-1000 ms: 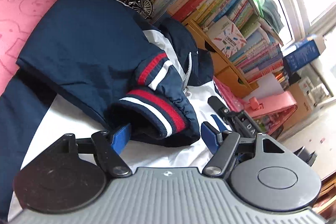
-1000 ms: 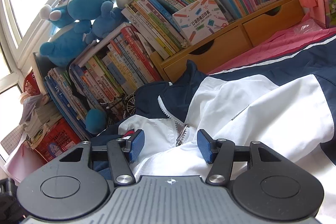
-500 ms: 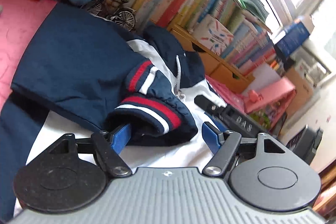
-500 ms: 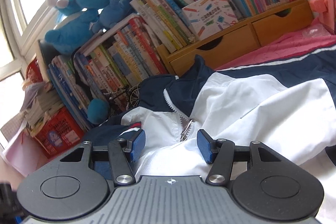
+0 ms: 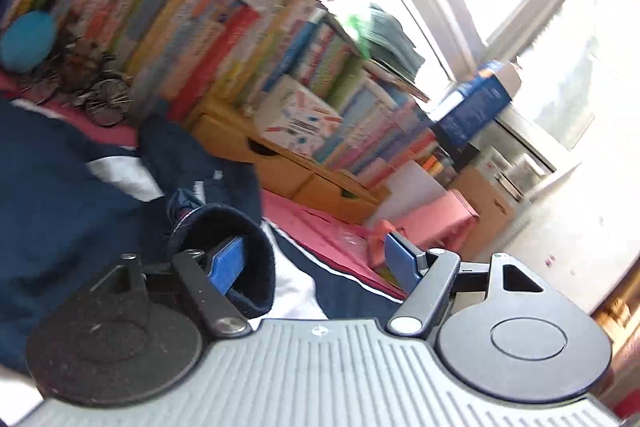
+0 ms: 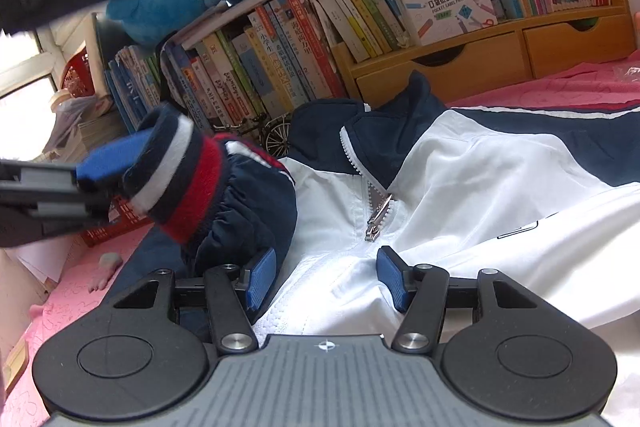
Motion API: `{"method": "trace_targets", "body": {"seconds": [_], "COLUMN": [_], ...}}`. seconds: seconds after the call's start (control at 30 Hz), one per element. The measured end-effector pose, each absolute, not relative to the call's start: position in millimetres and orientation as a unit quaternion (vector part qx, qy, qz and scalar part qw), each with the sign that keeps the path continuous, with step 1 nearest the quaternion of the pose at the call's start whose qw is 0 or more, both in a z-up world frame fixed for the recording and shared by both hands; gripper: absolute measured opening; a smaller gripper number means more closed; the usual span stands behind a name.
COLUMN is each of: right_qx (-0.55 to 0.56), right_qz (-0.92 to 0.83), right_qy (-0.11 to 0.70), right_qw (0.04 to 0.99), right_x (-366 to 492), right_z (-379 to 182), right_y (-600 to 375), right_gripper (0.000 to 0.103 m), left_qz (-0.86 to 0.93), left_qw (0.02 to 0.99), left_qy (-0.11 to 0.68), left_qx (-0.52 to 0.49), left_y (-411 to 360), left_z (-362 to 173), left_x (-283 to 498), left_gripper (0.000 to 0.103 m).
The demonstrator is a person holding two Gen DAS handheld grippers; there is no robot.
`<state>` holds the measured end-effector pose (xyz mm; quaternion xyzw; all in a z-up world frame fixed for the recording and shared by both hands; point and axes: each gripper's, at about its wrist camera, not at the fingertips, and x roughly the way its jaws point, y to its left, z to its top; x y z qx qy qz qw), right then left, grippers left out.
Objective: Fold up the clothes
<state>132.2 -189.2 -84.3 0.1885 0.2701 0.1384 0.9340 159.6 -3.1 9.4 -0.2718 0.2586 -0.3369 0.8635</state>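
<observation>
On the pink desk (image 6: 72, 291), the navy and white jacket (image 6: 460, 187) is lying spread out, its zipper (image 6: 376, 215) just ahead of my right hand-held gripper (image 6: 326, 277), whose jaws are standing released over the white front. My left hand-held gripper (image 5: 314, 263) is hooking one blue finger (image 5: 228, 261) inside the striped sleeve cuff (image 6: 180, 171), lifting it off the jacket, jaws spread rather than clenched.

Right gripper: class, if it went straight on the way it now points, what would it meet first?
Probably the jacket's white front near the zipper pull, lying just ahead of the right gripper; depth is unclear.
</observation>
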Motion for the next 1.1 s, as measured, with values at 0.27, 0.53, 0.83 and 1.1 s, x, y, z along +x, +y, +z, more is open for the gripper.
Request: {"method": "trace_targets", "body": {"seconds": [0.27, 0.53, 0.83, 1.1], "right_qx": [0.255, 0.457, 0.625, 0.602], "right_qz": [0.133, 0.154, 0.137, 0.127], "right_qy": [0.269, 0.205, 0.120, 0.135], "right_qw": [0.919, 0.852, 0.759, 0.777], "right_x": [132, 119, 108, 110], "right_z": [-90, -101, -130, -127], "right_y": [-208, -280, -347, -340], "right_gripper": [0.057, 0.079, 0.082, 0.083], "left_qz": [-0.383, -0.207, -0.231, -0.167], "left_qw": [0.868, 0.954, 0.920, 0.921], "left_qy": [0.238, 0.190, 0.230, 0.228], "left_qx": [-0.210, 0.108, 0.217, 0.268], "left_y": [-18, -31, -96, -127], "left_z": [20, 5, -41, -72], "left_x": [136, 112, 124, 144], "left_gripper": [0.081, 0.082, 0.083, 0.046]}}
